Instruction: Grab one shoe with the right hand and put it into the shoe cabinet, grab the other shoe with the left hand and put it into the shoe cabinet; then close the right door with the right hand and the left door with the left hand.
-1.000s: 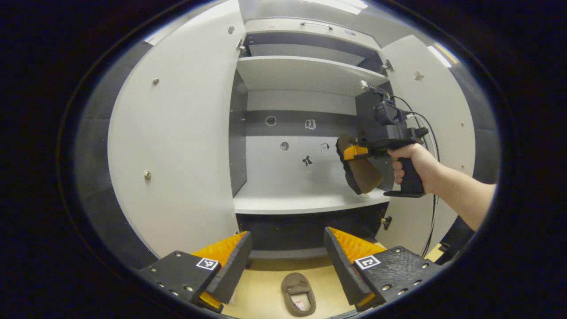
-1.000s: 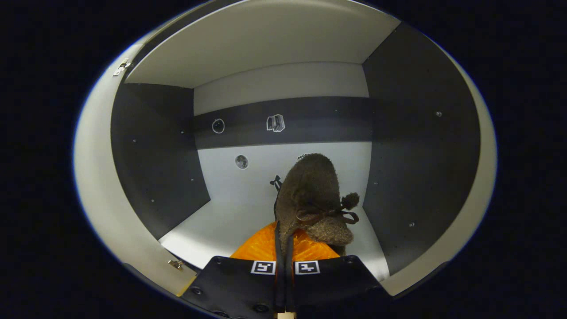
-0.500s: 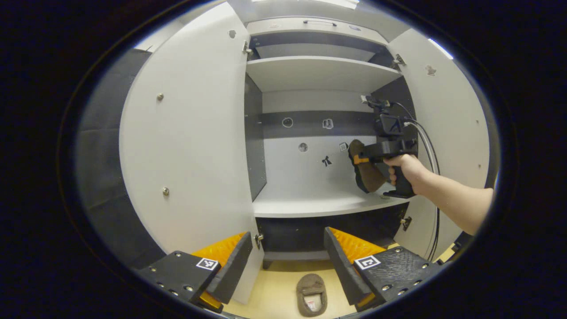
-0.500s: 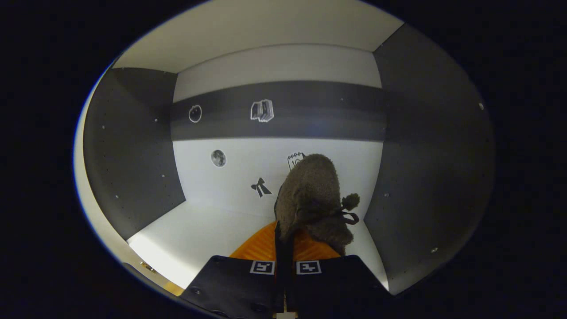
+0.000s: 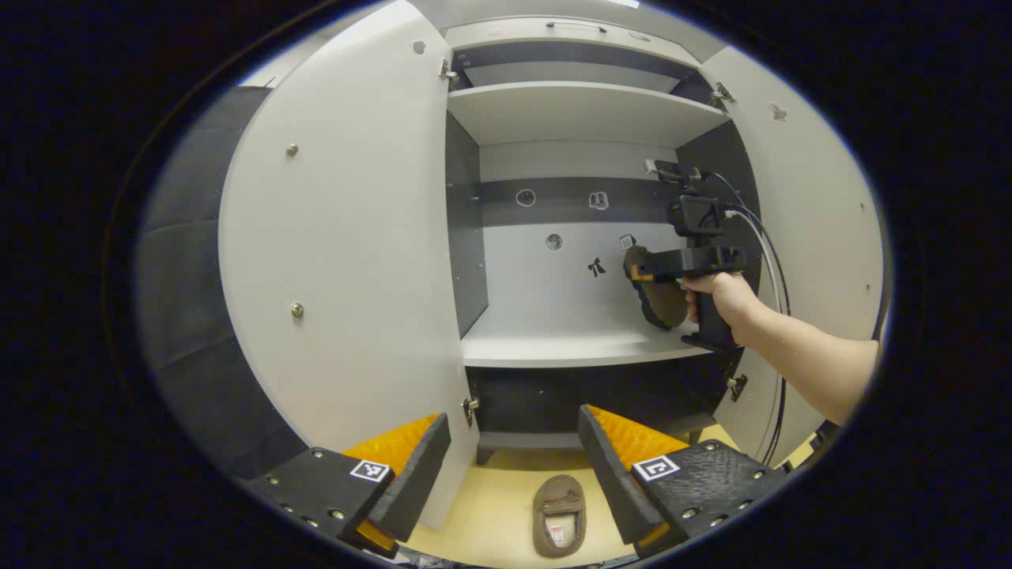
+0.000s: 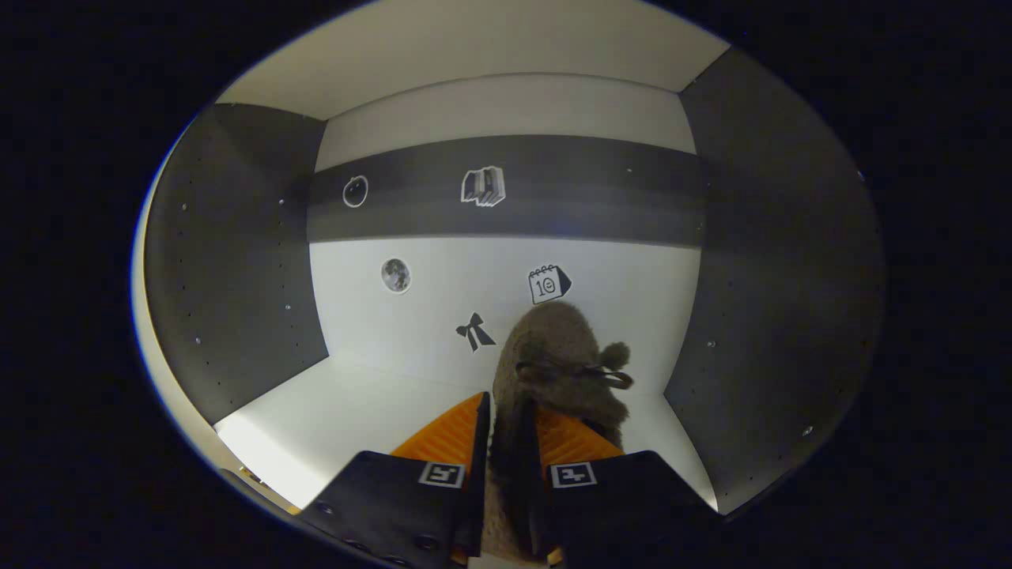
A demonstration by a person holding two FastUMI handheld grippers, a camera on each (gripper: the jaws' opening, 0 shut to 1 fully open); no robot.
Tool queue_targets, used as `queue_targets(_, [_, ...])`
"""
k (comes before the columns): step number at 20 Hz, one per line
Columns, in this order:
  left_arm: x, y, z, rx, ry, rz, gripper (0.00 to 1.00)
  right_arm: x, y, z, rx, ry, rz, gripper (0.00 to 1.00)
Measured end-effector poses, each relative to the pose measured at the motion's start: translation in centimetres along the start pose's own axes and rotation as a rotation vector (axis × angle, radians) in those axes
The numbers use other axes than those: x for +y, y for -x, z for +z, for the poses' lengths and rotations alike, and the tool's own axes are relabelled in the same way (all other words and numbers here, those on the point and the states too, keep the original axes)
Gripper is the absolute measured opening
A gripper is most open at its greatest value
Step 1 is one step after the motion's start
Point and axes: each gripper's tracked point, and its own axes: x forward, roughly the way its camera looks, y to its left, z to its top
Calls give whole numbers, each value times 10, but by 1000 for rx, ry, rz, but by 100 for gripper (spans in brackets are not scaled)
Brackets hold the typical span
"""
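A brown fuzzy shoe (image 6: 565, 371) with a small bow hangs toe-down inside the shoe cabinet, low over its white middle shelf (image 6: 356, 411). Its heel sits between the parted fingers of my right gripper (image 6: 510, 405), which stands open. The left gripper view shows that right gripper (image 5: 642, 273), held by a hand, with the shoe (image 5: 662, 304) at the shelf's right end. The other shoe (image 5: 560, 515) lies on the yellow floor. My left gripper (image 5: 514, 417) hovers open above it, holding nothing.
Both cabinet doors are swung open, the left door (image 5: 348, 237) close to my left gripper and the right door (image 5: 814, 205) behind the person's forearm (image 5: 806, 359). An upper shelf (image 5: 577, 114) caps the compartment. Cables (image 5: 771, 245) trail from the right gripper.
My right gripper went deeper into the compartment and lower, and its fingers parted around the shoe's heel; the shoe sank. My left gripper drew back and stayed open.
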Motion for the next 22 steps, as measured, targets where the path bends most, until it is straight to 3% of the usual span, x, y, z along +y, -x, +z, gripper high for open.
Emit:
queue_targets(1, [-1, -1, 1, -3, -2, 0, 95, 4, 1, 0, 1, 1, 10, 27])
queue_targets(3, [-4, -2, 3, -9, -3, -2, 100, 12, 4, 1, 11, -12, 40, 45])
queue_targets(6, [-7, -4, 1, -11, -4, -4, 100, 17, 15, 10, 4, -22, 61, 90])
queue_targets(7, [-7, -3, 1, -10, -2, -3, 100, 16, 21, 15, -5, -27, 62, 96])
queue_targets(16, [4, -1, -27, 23, -8, 19, 95, 21, 85, 33, -87, -29, 89, 99])
queue_targets(17, [5, -2, -30, 27, -6, 6, 100, 18, 94, 31, -91, -19, 78, 99])
queue_targets(19, [5, -6, -40, 39, -17, -29, 95, 15, 114, 25, -90, -4, 61, 97])
queue_targets(22, [0, -11, -56, 61, -47, -104, 98, 8, 147, 11, -78, 2, 16, 99])
